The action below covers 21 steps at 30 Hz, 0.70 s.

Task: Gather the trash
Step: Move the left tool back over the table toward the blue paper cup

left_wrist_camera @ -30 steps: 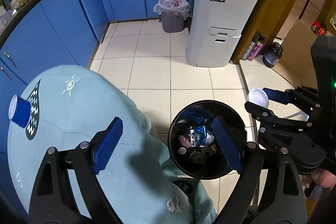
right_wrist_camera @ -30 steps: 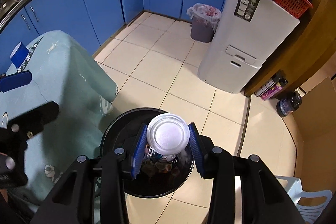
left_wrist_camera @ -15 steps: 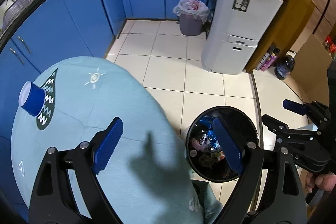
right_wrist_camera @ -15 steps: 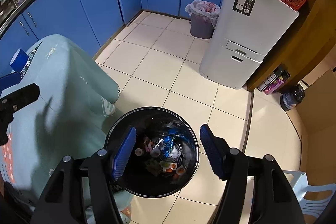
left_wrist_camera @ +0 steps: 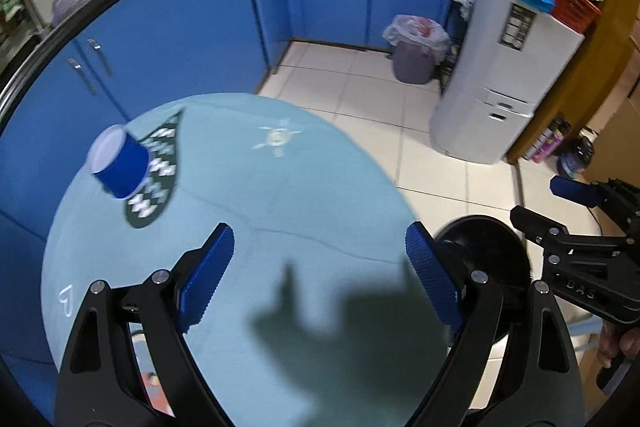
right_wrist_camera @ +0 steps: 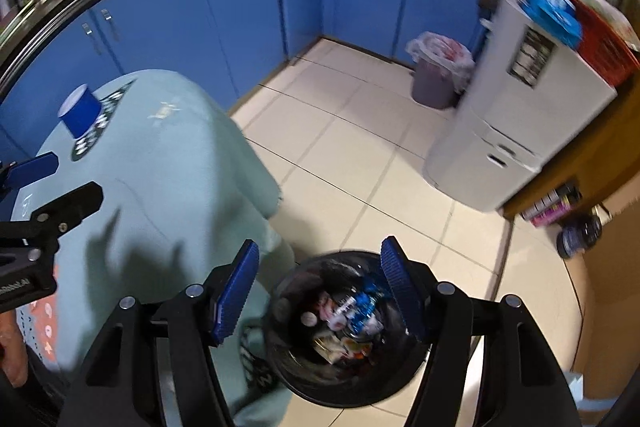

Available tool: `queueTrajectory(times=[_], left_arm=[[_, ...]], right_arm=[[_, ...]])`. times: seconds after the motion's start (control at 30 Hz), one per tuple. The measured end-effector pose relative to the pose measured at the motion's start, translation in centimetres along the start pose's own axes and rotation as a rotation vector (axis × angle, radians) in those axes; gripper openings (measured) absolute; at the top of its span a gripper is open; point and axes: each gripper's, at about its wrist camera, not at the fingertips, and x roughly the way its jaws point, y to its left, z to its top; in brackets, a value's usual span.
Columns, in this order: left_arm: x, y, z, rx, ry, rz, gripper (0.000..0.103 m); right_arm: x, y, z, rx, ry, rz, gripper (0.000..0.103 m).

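- The right gripper, emptied of the white cup it held a second ago, is hanging with jaws parted over the black bin.
- The left gripper, wide open and empty, is now hovering over the table, nearer the blue cup.

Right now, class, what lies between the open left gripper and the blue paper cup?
Only bare light-teal tablecloth between left gripper and blue paper cup, seen in the left wrist view.

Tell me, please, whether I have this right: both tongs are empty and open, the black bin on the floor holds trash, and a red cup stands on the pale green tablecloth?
Nearly. The cup is blue, not red, as the left wrist view shows. The rest holds: the left tongs and right tongs are open and empty, the black bin on the floor holds trash, and the cup stands on the pale green tablecloth.
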Motion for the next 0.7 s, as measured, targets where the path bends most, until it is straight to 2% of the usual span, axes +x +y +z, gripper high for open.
queueTrajectory(times=[0.3, 0.53, 0.7], left_arm=[[0.8, 8.3, 0.1, -0.069, -0.052, 0.108, 0.087], [3.4, 14.5, 1.6, -0.115, -0.054, 0.162, 0.087], [5.5, 17.4, 2.3, -0.14, -0.041, 0.156, 0.087]], right_arm=[[1.5, 6.8, 3.3, -0.081, -0.016, 0.034, 0.062], [3.7, 7.7, 3.2, -0.058, 0.045, 0.005, 0.062], [3.7, 8.7, 4.3, -0.042, 0.019, 0.039, 0.062]])
